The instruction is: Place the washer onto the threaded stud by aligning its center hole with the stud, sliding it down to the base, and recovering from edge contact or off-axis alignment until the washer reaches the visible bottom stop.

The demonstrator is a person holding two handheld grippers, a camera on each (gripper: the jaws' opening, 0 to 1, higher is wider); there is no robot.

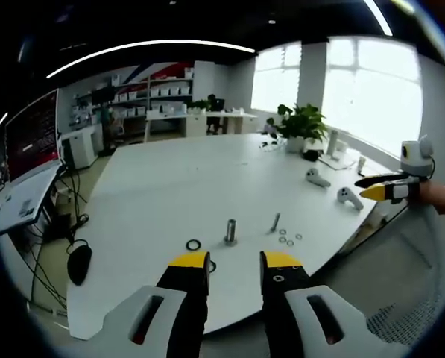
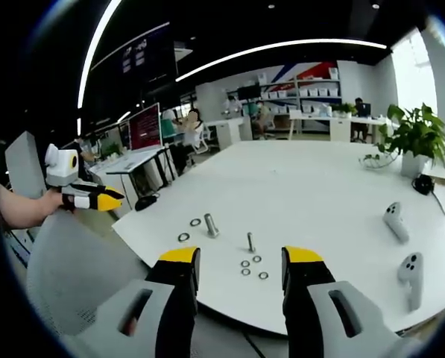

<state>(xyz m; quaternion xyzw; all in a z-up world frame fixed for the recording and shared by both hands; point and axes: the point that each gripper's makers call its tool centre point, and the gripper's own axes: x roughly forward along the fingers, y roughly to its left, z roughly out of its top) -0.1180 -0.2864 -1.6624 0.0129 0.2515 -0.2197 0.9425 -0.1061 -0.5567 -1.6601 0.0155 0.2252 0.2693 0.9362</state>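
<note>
Both claws hang off the near edge of the white bench (image 1: 170, 186). The left claw (image 1: 235, 261) is spread wide with nothing in it, same for the right claw (image 2: 241, 257). The threaded stud (image 2: 250, 241) stands upright on the bench, with small washers (image 2: 252, 267) lying flat just beside it. A thicker bolt (image 2: 210, 224) stands near two bigger rings (image 2: 190, 230).

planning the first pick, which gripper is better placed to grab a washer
Right, by a small margin, as a judgement. In its own view the open right gripper points straight at the small washers, just beyond its jaws. The left gripper faces the stud, with those washers off to one side.
</note>
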